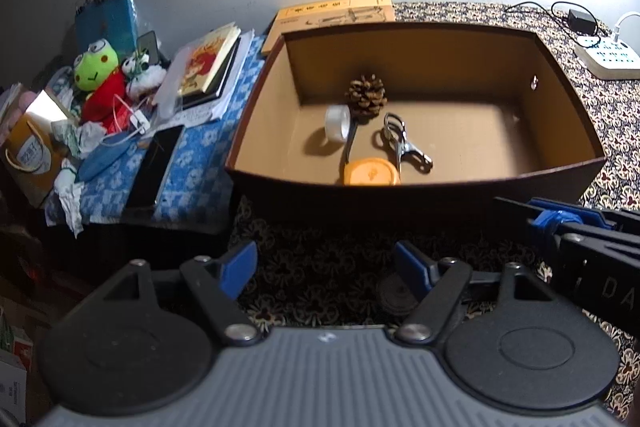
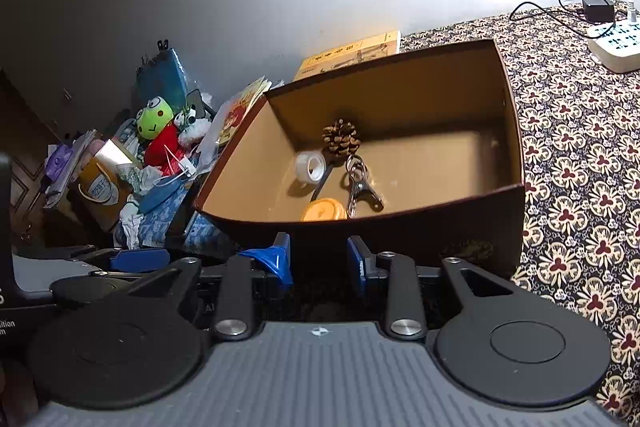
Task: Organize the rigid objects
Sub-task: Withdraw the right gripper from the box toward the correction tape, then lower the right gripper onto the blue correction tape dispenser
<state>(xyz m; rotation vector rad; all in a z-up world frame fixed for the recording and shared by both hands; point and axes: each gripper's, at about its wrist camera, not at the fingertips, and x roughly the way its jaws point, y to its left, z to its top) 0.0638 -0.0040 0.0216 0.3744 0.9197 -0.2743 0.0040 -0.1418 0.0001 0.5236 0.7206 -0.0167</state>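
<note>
Fingers of both grippers, left and right, gape empty; box at 12 o'clock holds pinecone, tape, keyring.

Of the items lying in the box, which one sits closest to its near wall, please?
The round orange lid, right against the near wall of the box; the tape roll, metal clip and pine cone lie farther back.

The brown cardboard box's near wall hides the lower part of the round orange lid. The white power strip is cut by the right edge.
</note>
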